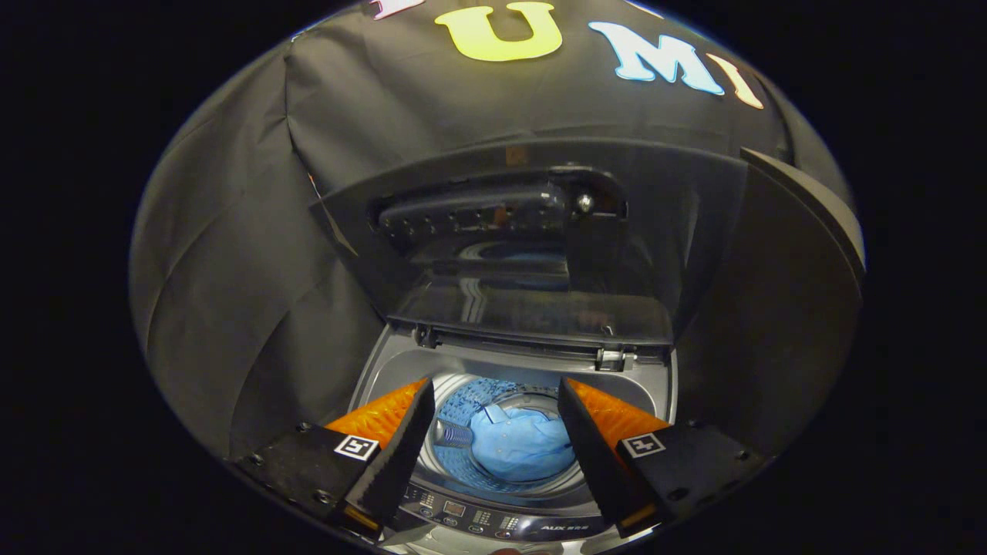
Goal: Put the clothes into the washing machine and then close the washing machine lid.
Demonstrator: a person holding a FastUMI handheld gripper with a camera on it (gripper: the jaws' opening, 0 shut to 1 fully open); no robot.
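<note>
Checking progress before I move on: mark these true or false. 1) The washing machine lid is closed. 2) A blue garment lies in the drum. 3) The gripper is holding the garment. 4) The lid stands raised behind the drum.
1) False: the lid is open, standing up.
2) True: the blue garment lies inside the drum of the washing machine.
3) False: the gripper is open above the drum, fingers apart, nothing between them.
4) True: it stands raised on its hinges beyond the drum.

Tongs [493, 432] – wedge-shaped, ribbed pads, square markers
</note>
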